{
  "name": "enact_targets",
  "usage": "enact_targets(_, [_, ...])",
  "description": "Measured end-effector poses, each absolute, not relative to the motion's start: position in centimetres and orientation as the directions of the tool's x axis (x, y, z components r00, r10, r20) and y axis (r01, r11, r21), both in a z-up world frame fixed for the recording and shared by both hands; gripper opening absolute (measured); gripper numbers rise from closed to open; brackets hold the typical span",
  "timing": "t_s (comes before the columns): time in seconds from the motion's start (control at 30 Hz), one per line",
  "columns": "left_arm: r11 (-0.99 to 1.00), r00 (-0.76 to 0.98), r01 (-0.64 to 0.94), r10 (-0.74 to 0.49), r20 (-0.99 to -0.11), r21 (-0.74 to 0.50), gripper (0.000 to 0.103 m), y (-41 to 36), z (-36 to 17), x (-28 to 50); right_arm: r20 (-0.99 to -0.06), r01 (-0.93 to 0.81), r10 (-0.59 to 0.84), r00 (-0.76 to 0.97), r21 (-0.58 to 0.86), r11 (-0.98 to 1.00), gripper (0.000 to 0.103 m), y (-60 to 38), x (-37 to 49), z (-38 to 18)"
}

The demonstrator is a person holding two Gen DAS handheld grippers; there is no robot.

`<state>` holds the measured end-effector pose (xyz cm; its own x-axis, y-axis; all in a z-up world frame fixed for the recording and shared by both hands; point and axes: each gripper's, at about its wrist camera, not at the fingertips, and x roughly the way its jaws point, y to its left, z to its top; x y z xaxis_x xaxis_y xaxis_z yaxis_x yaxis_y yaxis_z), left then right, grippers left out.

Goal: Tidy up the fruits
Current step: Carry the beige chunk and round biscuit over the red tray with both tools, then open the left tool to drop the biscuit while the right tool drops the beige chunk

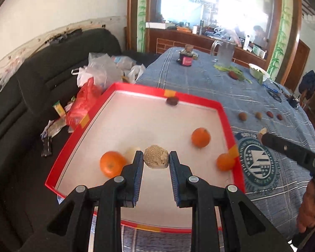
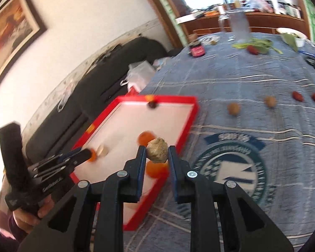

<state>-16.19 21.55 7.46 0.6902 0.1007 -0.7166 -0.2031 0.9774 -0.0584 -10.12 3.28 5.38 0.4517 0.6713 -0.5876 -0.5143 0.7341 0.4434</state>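
The left gripper (image 1: 155,160) hung over the red-rimmed tray (image 1: 107,96), its jaws clamped on a rough tan lump (image 1: 156,157) that sat squarely between the blue pads at the fingertips. An orange (image 1: 112,163) lay at its nine o'clock, with a pale piece (image 1: 131,151) between them. Another orange (image 1: 201,137) lay at two o'clock, a third (image 1: 225,161) at three o'clock against the tray wall, and a dark fruit (image 1: 172,100) at twelve by the far rim.

The right gripper (image 2: 157,154) held a second tan knobbly lump (image 2: 157,152) pinched between its jaw tips, above the tray's right edge. On the blue tablecloth (image 2: 241,79), at one to two o'clock, lay two brown fruits (image 2: 233,108) and two red ones (image 2: 297,96).
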Motion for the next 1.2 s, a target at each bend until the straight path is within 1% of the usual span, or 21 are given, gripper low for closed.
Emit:
enact_targets(0.5, [0.968, 0.673, -0.241, 0.122, -0.729, -0.061, 0.024, 24.1, 6.2, -16.4, -0.656, -0.599, 0.676, 0.336, 0.405, 0.691, 0.023, 9.8, -12.6, 3.0])
enact_targets(0.8, [0.967, 0.677, -0.257, 0.178, -0.714, -0.003, 0.024, 24.4, 6.3, -15.6, -0.681, -0.650, 0.632, 0.369, 0.297, 0.700, 0.023, 11.9, -13.9, 2.3])
enact_targets(0.97, [0.972, 0.678, -0.234, 0.162, -0.717, -0.001, 0.024, 23.8, 6.1, -15.1, -0.691, -0.668, 0.616, 0.378, 0.257, 0.699, 0.023, 12.6, -14.4, 1.5])
enact_targets(1.1, [0.978, 0.673, -0.206, 0.145, -0.725, 0.004, 0.024, 23.2, 5.9, -14.6, -0.690, -0.685, 0.594, 0.413, 0.195, 0.702, 0.023, 13.0, -15.0, 1.4])
enact_targets(1.2, [0.983, 0.661, -0.185, 0.129, -0.739, 0.006, 0.024, 23.2, 5.6, -14.2, -0.685, -0.688, 0.599, 0.416, 0.194, 0.699, 0.023, 13.0, -14.9, 1.4])
